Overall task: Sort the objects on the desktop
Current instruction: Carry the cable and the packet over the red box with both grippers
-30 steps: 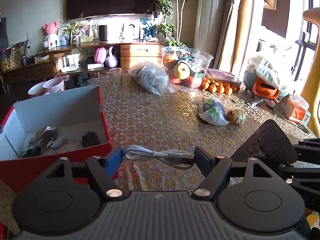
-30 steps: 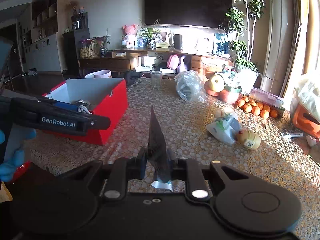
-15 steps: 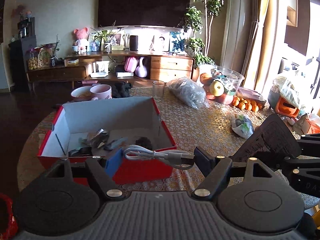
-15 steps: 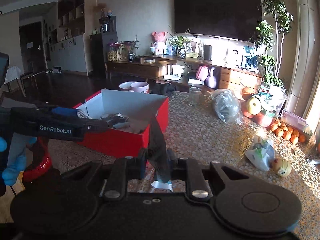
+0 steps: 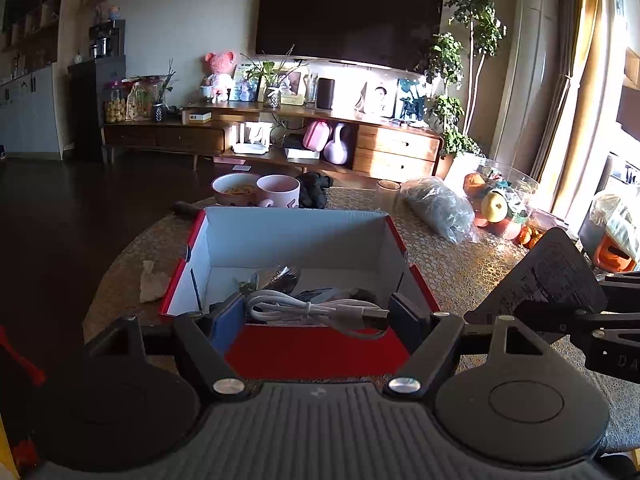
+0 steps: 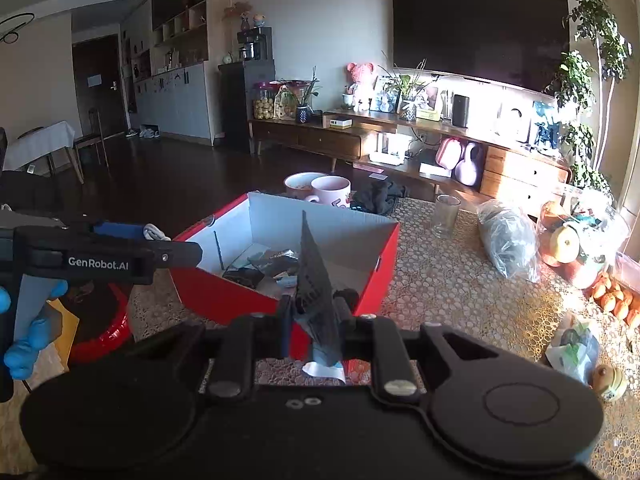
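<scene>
Left gripper point(image 5: 316, 314): fingers closed on coiled white USB cable point(image 5: 312, 308), cable spanning between blue pads, held above near edge of red box point(image 5: 320, 350). Right gripper point(image 6: 314, 312): fingers narrow, clamping dark flat packet point(image 6: 314, 280) upright, edge-on to camera, near box's front corner. Box sits on patterned table point(image 6: 440, 288), white interior, holds several dark and foil items point(image 5: 280, 278). Behind box: two bowls point(image 5: 256, 190), glass point(image 6: 445, 210). Grey plastic bag point(image 6: 506, 236) and fruit container point(image 6: 576, 236) to right.
</scene>
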Tool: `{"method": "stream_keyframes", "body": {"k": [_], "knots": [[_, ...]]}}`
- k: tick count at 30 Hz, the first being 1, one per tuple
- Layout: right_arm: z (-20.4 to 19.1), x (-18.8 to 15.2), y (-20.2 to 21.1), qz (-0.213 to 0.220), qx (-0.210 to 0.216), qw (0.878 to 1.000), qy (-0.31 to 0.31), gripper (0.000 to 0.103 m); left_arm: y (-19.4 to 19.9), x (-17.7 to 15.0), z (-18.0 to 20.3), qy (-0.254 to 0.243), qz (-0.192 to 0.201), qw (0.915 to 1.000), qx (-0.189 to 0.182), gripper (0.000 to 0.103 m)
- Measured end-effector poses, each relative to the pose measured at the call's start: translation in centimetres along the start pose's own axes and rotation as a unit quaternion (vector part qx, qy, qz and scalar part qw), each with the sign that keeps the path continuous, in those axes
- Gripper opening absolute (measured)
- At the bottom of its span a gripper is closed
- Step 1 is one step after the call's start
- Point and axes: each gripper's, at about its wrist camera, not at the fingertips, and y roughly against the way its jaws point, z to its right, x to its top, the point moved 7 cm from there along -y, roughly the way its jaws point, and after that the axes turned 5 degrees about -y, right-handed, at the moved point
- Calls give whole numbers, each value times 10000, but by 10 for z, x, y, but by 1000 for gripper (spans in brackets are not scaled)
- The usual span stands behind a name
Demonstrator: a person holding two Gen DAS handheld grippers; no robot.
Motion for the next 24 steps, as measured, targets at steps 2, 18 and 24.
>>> {"method": "stream_keyframes", "body": {"k": [2,18,24], "knots": [[0,6,-6,9,21,10000,22,20,-4,1,-4,18,-13,10000,22,78],[1,50,-68,10,99,9999,-21,20,-61,15,-31,-154,-294,9993,166,78],[13,53,-100,-203,77,9997,-141,20,-90,23,-39,-237,-474,9986,86,78]]}}
